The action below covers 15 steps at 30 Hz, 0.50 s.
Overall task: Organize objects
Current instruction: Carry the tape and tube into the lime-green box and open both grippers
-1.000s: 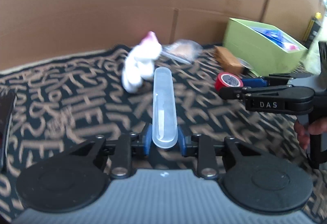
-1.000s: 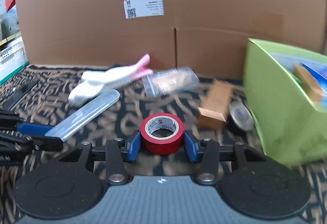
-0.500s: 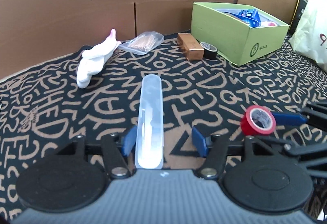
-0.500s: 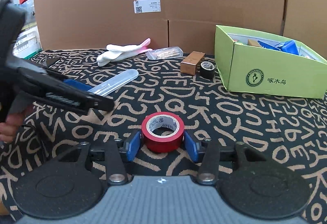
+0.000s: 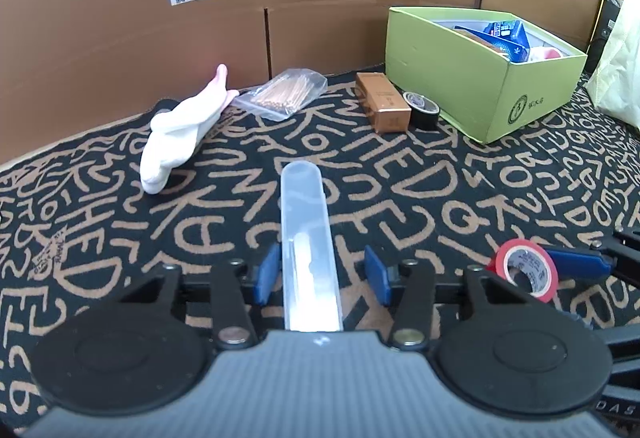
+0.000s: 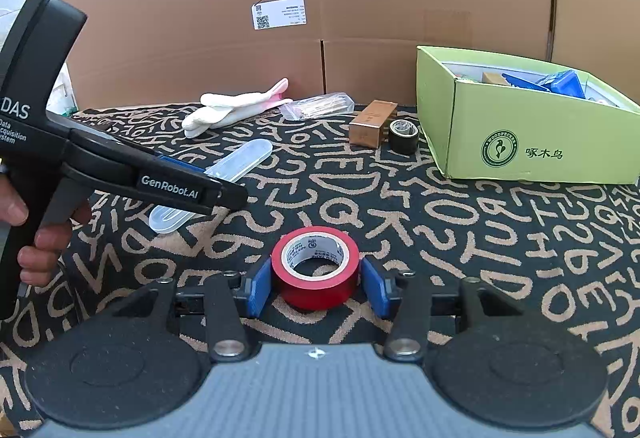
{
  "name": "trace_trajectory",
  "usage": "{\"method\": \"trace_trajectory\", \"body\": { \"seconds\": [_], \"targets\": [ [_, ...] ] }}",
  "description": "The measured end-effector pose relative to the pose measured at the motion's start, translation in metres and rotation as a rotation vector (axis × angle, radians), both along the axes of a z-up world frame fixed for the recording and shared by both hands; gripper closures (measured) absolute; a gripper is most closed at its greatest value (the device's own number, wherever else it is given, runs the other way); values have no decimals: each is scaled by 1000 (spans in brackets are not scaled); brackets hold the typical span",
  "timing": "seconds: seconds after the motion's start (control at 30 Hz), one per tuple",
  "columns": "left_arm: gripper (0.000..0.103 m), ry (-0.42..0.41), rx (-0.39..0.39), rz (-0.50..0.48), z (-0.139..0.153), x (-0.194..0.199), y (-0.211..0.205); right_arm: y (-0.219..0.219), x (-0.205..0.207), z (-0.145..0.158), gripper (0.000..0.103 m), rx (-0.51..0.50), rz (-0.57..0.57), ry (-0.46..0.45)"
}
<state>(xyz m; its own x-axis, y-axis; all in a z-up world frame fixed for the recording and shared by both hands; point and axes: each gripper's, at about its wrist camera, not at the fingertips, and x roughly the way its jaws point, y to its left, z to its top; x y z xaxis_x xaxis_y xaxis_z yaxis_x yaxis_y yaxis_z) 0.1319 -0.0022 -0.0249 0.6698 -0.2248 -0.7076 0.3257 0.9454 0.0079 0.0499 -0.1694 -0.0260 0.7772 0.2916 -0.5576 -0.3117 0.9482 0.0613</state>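
A clear plastic toothbrush case (image 5: 306, 238) lies on the patterned mat between the fingers of my left gripper (image 5: 322, 274). The jaws stand wider than the case, with a gap on the right side. The case also shows in the right wrist view (image 6: 224, 178), partly behind the left gripper's body. My right gripper (image 6: 316, 284) has a red tape roll (image 6: 316, 266) between its blue pads, which stand very close to it on both sides. The red roll also shows in the left wrist view (image 5: 526, 270).
A green box (image 6: 532, 142) with several items stands at the back right. In front of it are a brown carton (image 6: 372, 122) and a black tape roll (image 6: 404, 136). A white glove (image 6: 232, 110) and a bag of sticks (image 6: 320, 104) lie by the cardboard wall.
Both grippers have come down and back from the box area to the mat. The left jaws have opened off the case, which now lies on the mat.
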Motion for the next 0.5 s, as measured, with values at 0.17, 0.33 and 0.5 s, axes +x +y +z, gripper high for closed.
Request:
{"method": "trace_trajectory", "body": {
  "seconds": [0.17,0.33,0.5],
  "targets": [
    [61,-16,-1,-2,-1,1,-3,1,3,-1,52,7,-1,0],
    [76,-10,-12,-15,2,-4,-6,-4,1,-1,52,28,-1,-5],
    [76,19,-89,-53,13,-12,-10,-18,-9,7,52,56,-23,-24]
  ]
}}
